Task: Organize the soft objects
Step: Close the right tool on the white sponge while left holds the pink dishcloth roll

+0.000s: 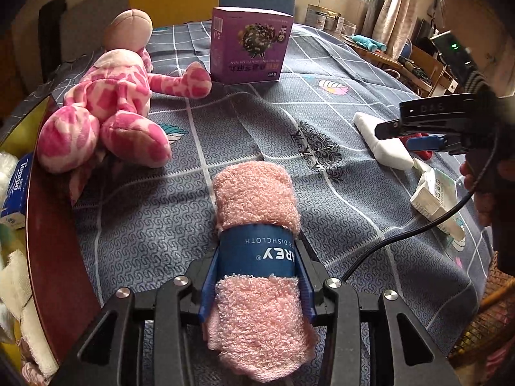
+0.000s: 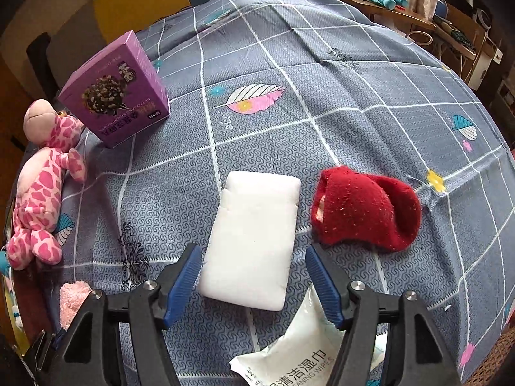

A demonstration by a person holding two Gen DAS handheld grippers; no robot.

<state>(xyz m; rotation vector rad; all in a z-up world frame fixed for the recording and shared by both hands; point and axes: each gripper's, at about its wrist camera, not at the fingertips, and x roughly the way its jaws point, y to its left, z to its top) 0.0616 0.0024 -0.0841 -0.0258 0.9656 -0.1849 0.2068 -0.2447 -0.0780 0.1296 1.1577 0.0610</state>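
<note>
While clamped, dishcloth [image 1: 257, 247] between left claw [image 1: 256, 276]

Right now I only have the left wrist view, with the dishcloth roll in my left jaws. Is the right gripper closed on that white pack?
Observer: No. The right gripper is open, its jaws on either side of the white pack, and neither pad touches it.
Operator: What's the red thing I glimpse behind it?
Observer: A red sock. It lies to the right of the pack, with a gap between them.
</note>
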